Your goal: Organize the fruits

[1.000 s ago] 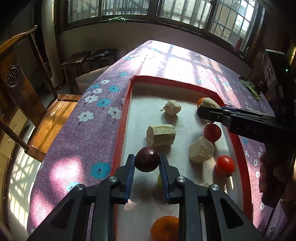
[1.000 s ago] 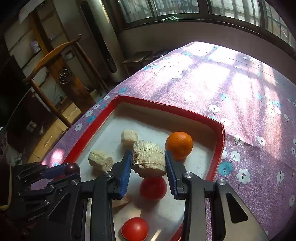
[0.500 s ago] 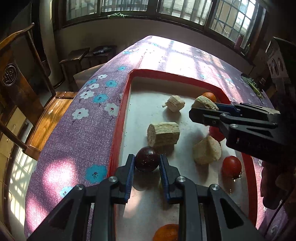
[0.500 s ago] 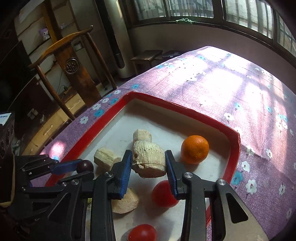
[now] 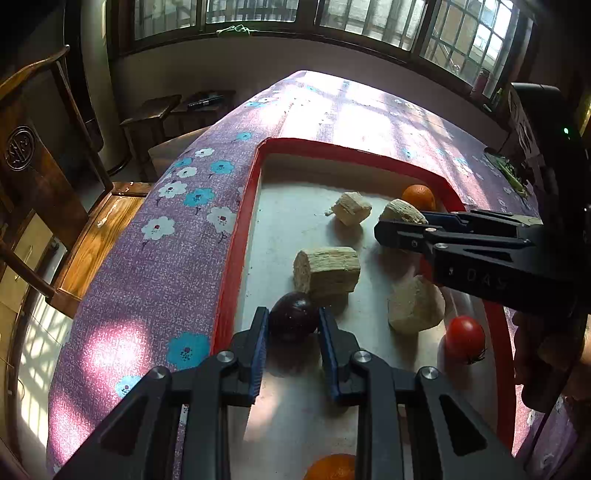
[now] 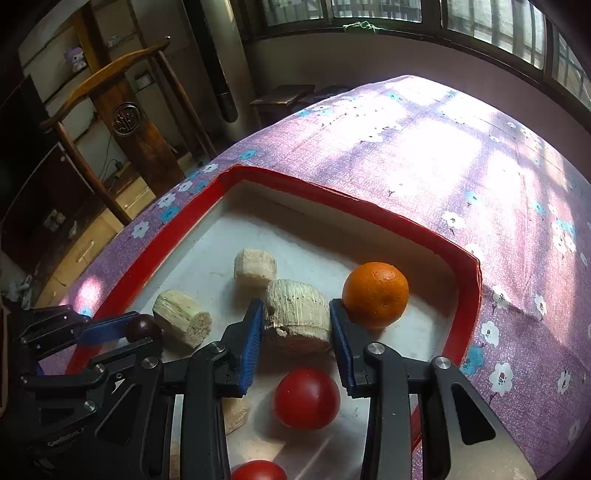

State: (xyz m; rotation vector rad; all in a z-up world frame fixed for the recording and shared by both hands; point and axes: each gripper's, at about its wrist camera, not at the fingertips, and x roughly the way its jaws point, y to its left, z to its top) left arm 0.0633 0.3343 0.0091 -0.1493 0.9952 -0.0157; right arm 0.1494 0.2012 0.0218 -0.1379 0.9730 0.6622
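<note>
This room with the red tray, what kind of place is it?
Most likely a home dining or sitting room: a table under a purple flowered tablecloth, a carved wooden chair beside it, and barred windows along the wall.

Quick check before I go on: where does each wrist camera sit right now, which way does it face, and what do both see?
Left wrist: on the left gripper, looking down along its fingers into the red tray, shut on a dark plum; right gripper crosses the right side.
Right wrist: on the right gripper, looking down at the tray's far corner, shut on a pale fibrous chunk; left gripper at lower left.
Shared: tray, orange, plum, chunks, floral tablecloth.
</note>
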